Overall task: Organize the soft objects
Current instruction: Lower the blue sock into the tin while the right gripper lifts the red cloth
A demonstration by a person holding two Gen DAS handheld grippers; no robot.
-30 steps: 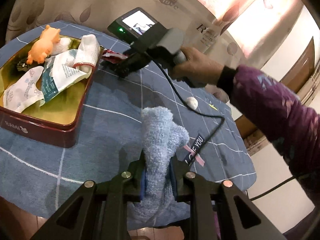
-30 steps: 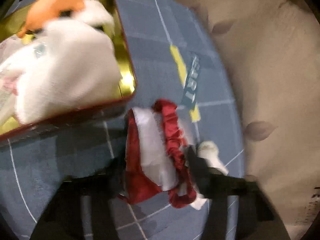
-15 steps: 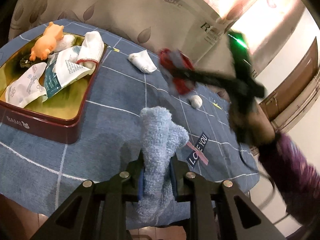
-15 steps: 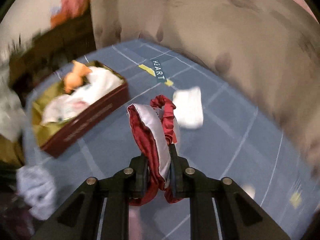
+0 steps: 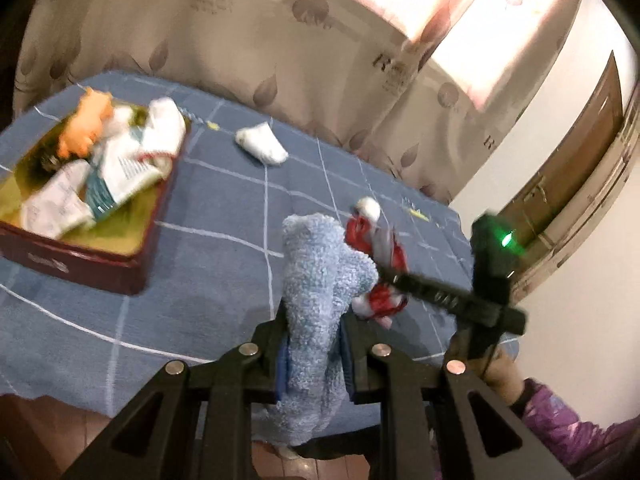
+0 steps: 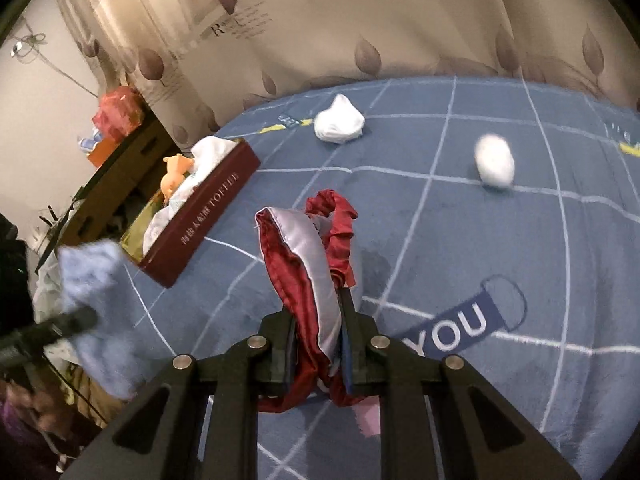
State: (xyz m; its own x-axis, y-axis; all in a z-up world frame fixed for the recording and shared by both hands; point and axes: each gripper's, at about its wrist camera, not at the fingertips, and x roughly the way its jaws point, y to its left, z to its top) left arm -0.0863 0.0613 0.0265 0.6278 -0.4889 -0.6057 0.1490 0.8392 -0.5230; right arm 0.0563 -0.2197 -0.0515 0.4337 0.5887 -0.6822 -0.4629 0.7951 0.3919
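My left gripper [image 5: 314,344] is shut on a fluffy light-blue sock [image 5: 316,272], which stands up between its fingers above the near part of the table. My right gripper [image 6: 318,344] is shut on a red and silver satin cloth [image 6: 308,248]. In the left wrist view that cloth [image 5: 376,240] hangs just right of the blue sock. The right wrist view shows the blue sock [image 6: 92,276] at far left. A dark red tin [image 5: 80,260] with a gold inside holds white cloths and an orange toy pig [image 5: 86,124]. A rolled white sock [image 6: 339,124] and a white ball [image 6: 495,162] lie on the cloth-covered table.
The table has a blue cloth with white grid lines [image 6: 440,240] and a "YOU" label [image 6: 452,328]. A leaf-patterned curtain [image 5: 280,40] hangs behind it. A cardboard box [image 6: 120,168] stands beyond the tin. A purple sleeve [image 5: 560,432] is at lower right.
The right gripper lifted the red cloth from beside the tin, rolled over and swung across the table to next to the blue sock. The left gripper rose a little, still holding the sock.
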